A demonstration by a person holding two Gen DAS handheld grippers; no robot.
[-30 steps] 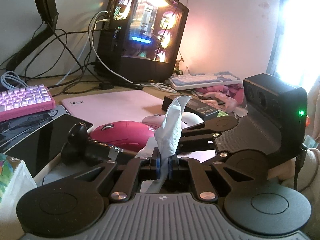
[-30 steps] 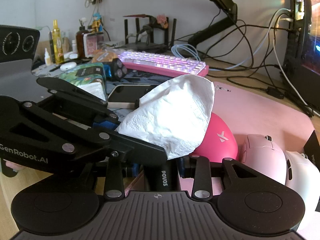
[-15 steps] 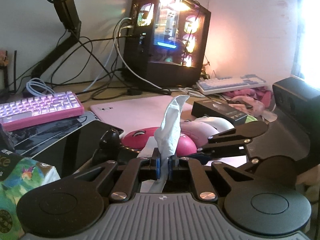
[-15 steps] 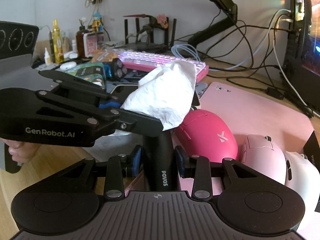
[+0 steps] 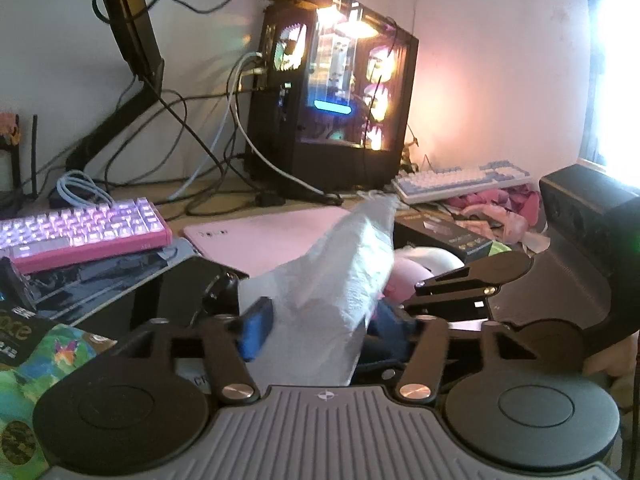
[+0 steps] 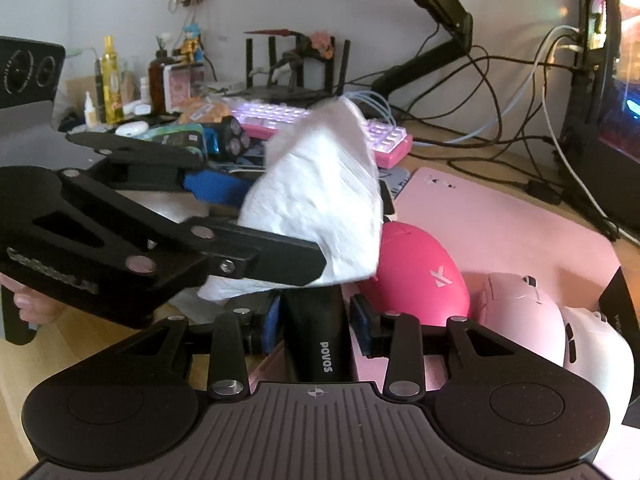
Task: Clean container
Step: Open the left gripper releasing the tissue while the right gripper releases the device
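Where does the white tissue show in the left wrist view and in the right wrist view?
Left wrist: white tissue at centre, rising between the open left gripper fingers.
Right wrist: tissue left of centre, above the black POVOS device held by the right gripper.
Shared landmark: lit pink keyboard.

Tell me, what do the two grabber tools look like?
Both grippers, left and right, are black, with flat linked bars, silver rivets, blue pads, two round discs and a ribbed grey base. The left one has raised lettering on its side, blurred here.
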